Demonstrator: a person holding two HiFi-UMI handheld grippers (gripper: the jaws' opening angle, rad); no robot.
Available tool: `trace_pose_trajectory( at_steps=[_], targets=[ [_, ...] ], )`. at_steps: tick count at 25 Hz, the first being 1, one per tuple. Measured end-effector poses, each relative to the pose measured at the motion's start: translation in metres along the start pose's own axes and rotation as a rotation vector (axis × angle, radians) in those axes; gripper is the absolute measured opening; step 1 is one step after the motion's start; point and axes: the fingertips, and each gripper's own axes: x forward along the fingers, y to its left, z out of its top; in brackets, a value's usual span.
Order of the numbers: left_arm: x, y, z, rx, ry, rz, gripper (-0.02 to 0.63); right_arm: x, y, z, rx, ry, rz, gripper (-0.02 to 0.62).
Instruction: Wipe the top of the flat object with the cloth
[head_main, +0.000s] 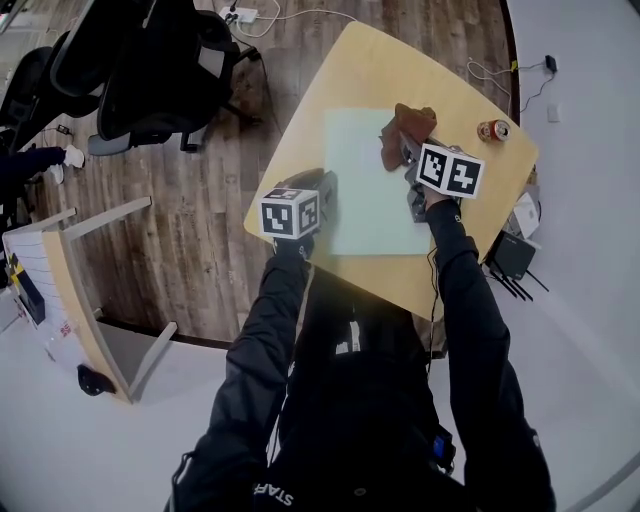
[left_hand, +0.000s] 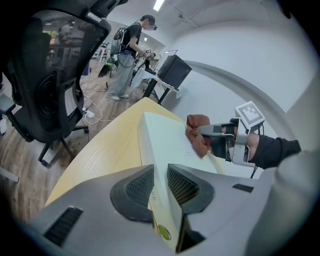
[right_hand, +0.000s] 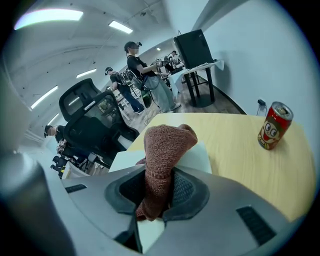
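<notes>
A pale, thin flat board (head_main: 370, 185) lies on the round-cornered wooden table (head_main: 370, 65). My left gripper (head_main: 322, 196) is at the board's left edge, and in the left gripper view the board (left_hand: 165, 137) runs between the jaws of this gripper (left_hand: 160, 187), which pinch its edge. My right gripper (head_main: 405, 150) is over the board's far right corner, shut on a brown cloth (head_main: 410, 128). The right gripper view shows the cloth (right_hand: 162, 147) bunched upright between the jaws of that gripper (right_hand: 157, 192), above the board (right_hand: 197, 155).
A red drink can (head_main: 493, 130) stands on the table right of the cloth, also seen as the can (right_hand: 272, 126). Black office chairs (head_main: 150, 70) stand left of the table, a black router (head_main: 512, 255) lies at the right, and people stand far behind.
</notes>
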Motion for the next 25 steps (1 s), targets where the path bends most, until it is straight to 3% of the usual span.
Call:
trace_pose_trajectory(
  at_steps=[25],
  targets=[
    [-0.003, 0.0, -0.002, 0.01, -0.012, 0.036, 0.103, -0.073, 0.023, -0.135, 0.084, 0.042, 0.051, 0.104]
  ],
)
